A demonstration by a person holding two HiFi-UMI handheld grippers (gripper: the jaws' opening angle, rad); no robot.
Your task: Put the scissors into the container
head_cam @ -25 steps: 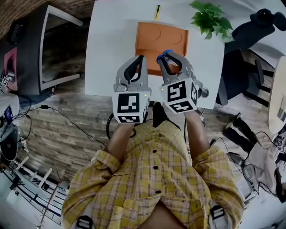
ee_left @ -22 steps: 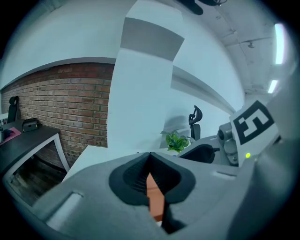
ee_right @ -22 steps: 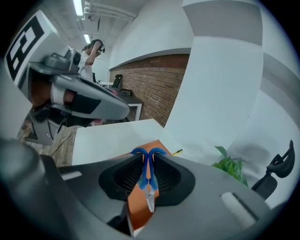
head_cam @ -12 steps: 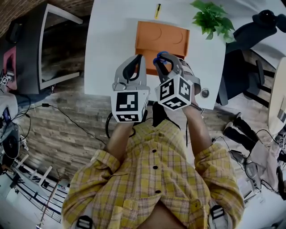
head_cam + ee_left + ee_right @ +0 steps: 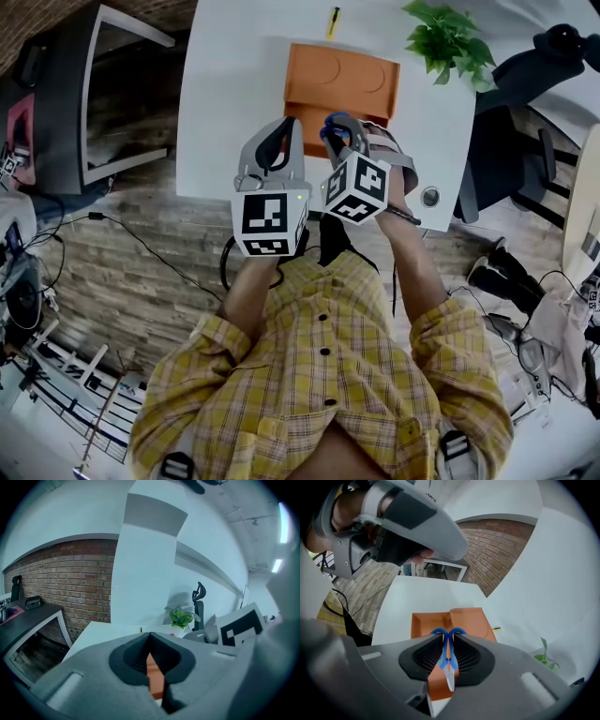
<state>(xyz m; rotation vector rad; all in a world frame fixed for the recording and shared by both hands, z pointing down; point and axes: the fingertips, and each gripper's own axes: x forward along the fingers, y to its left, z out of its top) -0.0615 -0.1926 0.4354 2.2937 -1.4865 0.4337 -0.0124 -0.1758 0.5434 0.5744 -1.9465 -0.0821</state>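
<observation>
An orange container with a lower front compartment lies on the white table. My right gripper hovers over its near edge, rolled toward the left, shut on blue-handled scissors. In the right gripper view the scissors sit pinched between the pads, handles pointing out over the container, blades pointing back toward the camera. My left gripper is just left of it over the table's front edge, shut and holding nothing. Through its jaws a strip of the container shows.
A potted plant stands at the table's back right. A yellow and black pen lies behind the container. A small round object sits at the front right edge. There is an office chair to the right and a dark desk to the left.
My right gripper has rolled to the left and moved slightly forward and leftward with the scissors. The left gripper has hardly moved.
</observation>
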